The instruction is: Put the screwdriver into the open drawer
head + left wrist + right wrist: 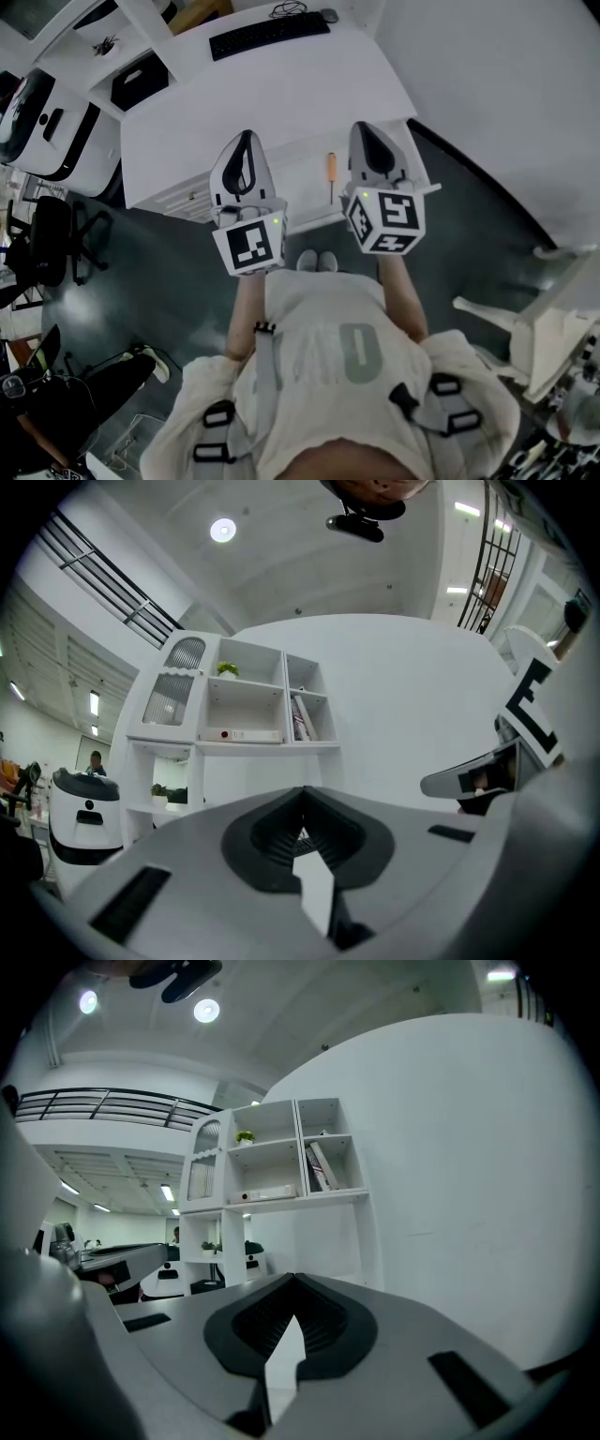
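Observation:
An orange-handled screwdriver (pixel 330 174) lies in the open white drawer (pixel 309 217) that sticks out from the front of the white desk (pixel 187 112), near the drawer's right side. Both grippers hang above the drawer, clear of the screwdriver. My left gripper (pixel 246 150) is shut with nothing between its jaws, to the left of the screwdriver. My right gripper (pixel 367 141) is shut and empty just to its right. In the gripper views the left gripper (pixel 302 803) and the right gripper (pixel 295 1288) point level at a wall and shelves; neither view shows the screwdriver or the drawer.
A black keyboard (pixel 267 33) and a mouse (pixel 328 15) lie at the desk's far edge. A black office chair (pixel 47 239) stands to the left and a white chair (pixel 534 328) to the right. A white shelf unit (pixel 234 700) stands ahead against a curved wall.

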`<state>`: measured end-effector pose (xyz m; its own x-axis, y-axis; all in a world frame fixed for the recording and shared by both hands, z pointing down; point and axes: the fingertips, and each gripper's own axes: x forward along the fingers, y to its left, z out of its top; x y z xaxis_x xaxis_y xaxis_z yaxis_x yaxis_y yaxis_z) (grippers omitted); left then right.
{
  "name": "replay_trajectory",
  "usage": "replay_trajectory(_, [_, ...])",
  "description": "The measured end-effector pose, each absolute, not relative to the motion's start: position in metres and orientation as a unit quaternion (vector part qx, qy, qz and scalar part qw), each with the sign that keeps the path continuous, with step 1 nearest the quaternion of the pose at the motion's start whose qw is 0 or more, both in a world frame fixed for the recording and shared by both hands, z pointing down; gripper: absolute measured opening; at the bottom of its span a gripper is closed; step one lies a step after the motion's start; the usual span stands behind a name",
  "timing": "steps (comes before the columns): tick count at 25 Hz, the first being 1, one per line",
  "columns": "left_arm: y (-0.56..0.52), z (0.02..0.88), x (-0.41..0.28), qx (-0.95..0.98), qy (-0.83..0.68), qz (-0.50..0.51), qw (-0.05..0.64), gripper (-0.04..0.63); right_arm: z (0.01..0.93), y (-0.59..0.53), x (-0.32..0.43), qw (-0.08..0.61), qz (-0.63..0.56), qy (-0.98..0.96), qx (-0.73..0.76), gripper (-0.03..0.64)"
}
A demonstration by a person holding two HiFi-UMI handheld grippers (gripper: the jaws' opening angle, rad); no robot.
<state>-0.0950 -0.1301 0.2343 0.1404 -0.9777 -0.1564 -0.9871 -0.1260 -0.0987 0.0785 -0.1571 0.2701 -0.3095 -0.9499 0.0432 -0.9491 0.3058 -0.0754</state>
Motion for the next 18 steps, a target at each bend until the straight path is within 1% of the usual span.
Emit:
replay_trajectory(8, [-0.1271, 0.2344, -0.0907, -0.752, 0.653, 0.024, 0.092, 0.005, 0.2683, -0.1537, 0.0802, 0.013, -0.046, 0.812, -0.582, 0.005])
replay_trajectory(18, [-0.1362, 0.2379, -0.0901, -0.753, 0.652, 0.019, 0.088, 0.005, 0.2732, -0.1585, 0.0797, 0.004, -0.048, 0.814, -0.578, 0.005])
